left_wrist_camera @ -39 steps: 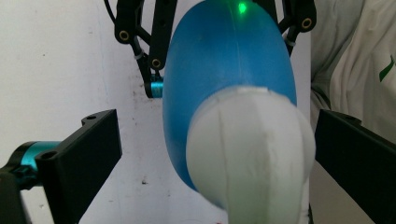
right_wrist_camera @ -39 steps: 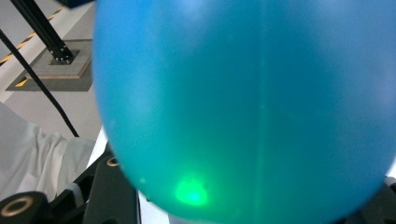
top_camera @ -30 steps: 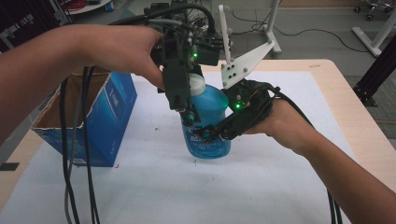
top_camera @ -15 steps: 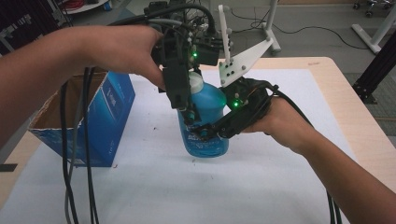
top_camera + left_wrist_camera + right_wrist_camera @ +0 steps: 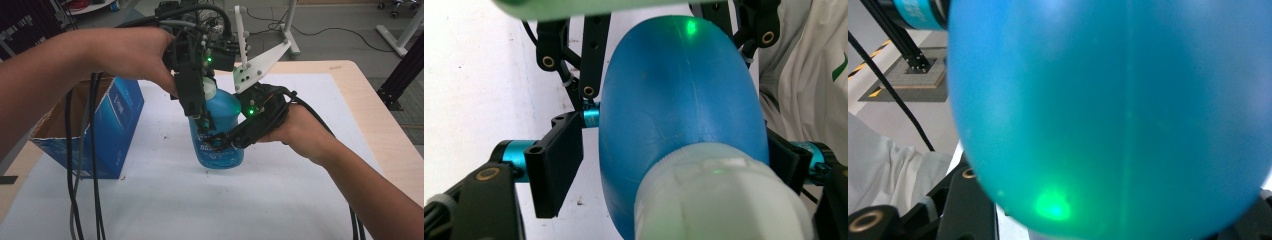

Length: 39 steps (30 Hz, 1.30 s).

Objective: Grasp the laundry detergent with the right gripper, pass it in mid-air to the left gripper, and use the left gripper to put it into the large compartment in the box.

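R tool (image 5: 220, 142) clamped on blue bottle (image 5: 225, 112), L tool (image 5: 202, 120) closing round its cap (image 5: 719, 200)

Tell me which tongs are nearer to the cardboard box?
Left. The left tongs hang over the blue bottle, on the box's side; their jaws have just been closing around its white cap. The right tongs grip the bottle's body from the side away from the box.
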### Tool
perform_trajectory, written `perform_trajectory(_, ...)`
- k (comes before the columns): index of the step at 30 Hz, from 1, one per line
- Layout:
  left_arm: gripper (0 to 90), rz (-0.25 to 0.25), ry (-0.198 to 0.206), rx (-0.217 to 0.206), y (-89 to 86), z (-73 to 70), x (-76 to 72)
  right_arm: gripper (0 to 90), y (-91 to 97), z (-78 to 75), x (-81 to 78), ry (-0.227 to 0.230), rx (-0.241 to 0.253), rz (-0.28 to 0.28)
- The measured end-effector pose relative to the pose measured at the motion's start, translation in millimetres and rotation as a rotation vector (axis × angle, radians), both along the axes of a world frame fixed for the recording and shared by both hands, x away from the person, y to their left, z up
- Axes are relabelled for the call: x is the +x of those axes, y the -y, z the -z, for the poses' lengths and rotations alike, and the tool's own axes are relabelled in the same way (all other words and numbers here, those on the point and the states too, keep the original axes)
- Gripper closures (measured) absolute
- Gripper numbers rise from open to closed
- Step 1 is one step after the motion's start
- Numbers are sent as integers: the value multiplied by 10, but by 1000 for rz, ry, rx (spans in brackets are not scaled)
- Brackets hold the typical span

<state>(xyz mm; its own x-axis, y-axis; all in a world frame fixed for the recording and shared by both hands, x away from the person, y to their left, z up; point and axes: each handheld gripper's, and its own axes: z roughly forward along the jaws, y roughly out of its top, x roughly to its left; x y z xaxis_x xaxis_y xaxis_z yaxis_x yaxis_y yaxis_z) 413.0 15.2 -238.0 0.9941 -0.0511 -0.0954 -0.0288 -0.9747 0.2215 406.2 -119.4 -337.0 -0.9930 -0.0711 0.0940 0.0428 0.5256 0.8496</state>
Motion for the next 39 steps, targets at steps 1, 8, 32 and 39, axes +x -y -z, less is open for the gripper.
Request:
perform_trajectory(1,261,1,0,1,1,0,-1,446,1,-2,-1,0,-1,1)
perform_trajectory(8,296,14,-6,-3,9,-4,-14,446,4,-5,-9,0,-3,0)
perform_trajectory(32,374,-4,-13,14,-79,-158,-56,158,103,-158,4,-15,23,60)
perform_trajectory(39,374,-84,6,27,-287,-351,-27,118,323,-257,-33,-19,-98,154)
